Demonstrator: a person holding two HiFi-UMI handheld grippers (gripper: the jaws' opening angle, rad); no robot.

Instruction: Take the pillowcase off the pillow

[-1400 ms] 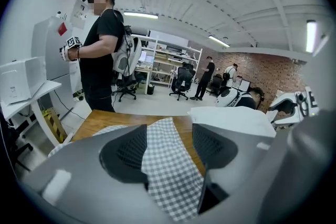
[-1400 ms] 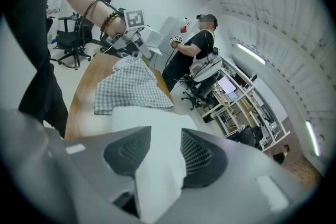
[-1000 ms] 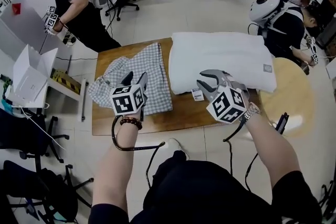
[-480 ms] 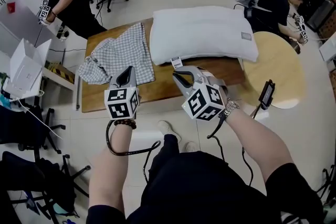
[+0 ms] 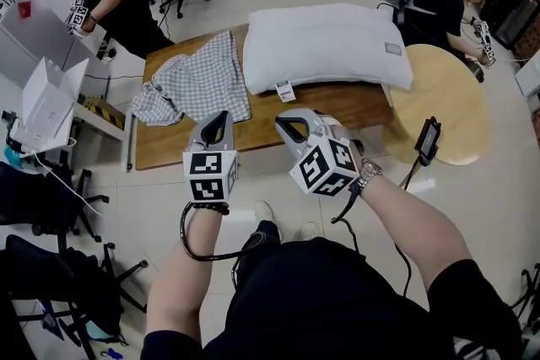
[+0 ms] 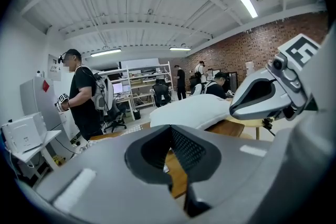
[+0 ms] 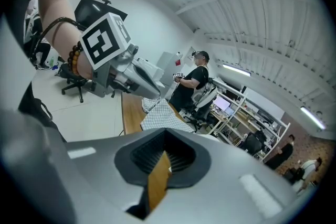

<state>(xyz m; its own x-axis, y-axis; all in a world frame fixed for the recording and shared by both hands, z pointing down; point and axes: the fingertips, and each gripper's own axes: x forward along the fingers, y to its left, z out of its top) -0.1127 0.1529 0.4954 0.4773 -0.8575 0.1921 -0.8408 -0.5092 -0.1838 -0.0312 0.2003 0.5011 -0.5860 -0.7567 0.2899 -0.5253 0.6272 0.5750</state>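
Checked pillowcase (image 5: 198, 84) lies spread flat on the wooden table (image 5: 194, 146), upper left of centre in the head view, just beside the bare white pillow (image 5: 325, 42) at upper centre; judged light, limp cloth, not fragile, best taken by a hem or corner; pillow judged soft and bulky. Left gripper (image 5: 218, 126) and right gripper (image 5: 294, 129) sit mid-frame, short of the table's near edge; both pairs of jaws have just closed fully; nothing between them.
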